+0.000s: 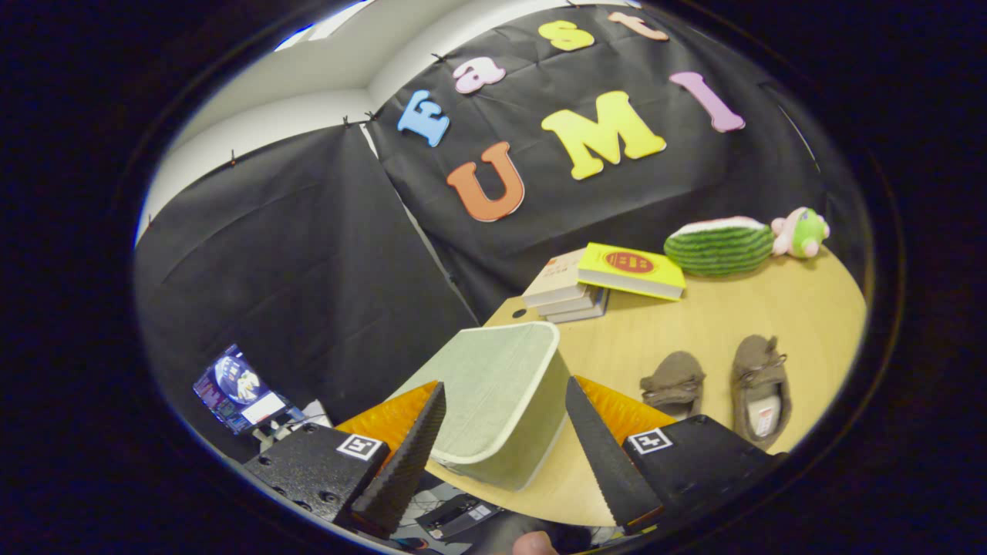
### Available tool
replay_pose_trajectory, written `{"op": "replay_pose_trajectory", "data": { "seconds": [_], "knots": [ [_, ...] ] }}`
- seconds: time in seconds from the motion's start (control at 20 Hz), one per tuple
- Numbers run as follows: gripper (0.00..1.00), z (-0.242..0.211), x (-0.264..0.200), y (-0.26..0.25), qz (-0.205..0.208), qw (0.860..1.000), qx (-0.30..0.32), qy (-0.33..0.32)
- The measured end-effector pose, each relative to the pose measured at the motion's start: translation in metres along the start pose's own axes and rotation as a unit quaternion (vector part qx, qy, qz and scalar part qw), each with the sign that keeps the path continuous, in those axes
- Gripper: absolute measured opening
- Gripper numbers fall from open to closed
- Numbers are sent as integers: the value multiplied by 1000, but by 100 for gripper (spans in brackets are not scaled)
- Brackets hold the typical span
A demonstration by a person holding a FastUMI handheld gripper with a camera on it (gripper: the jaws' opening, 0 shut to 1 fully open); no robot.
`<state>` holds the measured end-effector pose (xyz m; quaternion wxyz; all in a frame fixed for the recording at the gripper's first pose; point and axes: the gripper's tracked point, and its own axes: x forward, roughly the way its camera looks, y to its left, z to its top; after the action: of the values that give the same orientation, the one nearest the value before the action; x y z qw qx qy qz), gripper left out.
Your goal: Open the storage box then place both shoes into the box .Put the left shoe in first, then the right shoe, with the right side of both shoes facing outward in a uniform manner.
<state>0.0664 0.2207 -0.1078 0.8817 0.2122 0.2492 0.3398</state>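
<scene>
Nothing of the task looks done yet: the storage box (493, 401) sits at the near corner of the surface (732, 308) with its fabric lid closed flat on top, and both shoes lie out on the wood beside it, side by side. The left shoe (672, 383) is the nearer one to the box, the right shoe (761, 388) just beyond it. The hand-held gripper (505, 455) hangs over the box with its fingers spread wide apart, holding nothing. Opening the lid, then loading each shoe in order, remains. Stacked books (605, 281) and plush toys (744, 240) lie well beyond
</scene>
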Motion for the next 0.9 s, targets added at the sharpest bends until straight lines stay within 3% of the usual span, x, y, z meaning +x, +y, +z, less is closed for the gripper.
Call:
{"op": "replay_pose_trajectory", "data": {
  "seconds": [0.3, 0.6, 0.8, 0.9],
  "knots": [
    [98, -36, 50, -10, 23, 996, 52, 73],
    [92, -49, 79, -20, 40, 989, 102, 105],
    [59, -50, 81, -9, 86, 973, 177, 116],
    [30, -39, 72, -5, 104, 965, 217, 106]
  ]
}}
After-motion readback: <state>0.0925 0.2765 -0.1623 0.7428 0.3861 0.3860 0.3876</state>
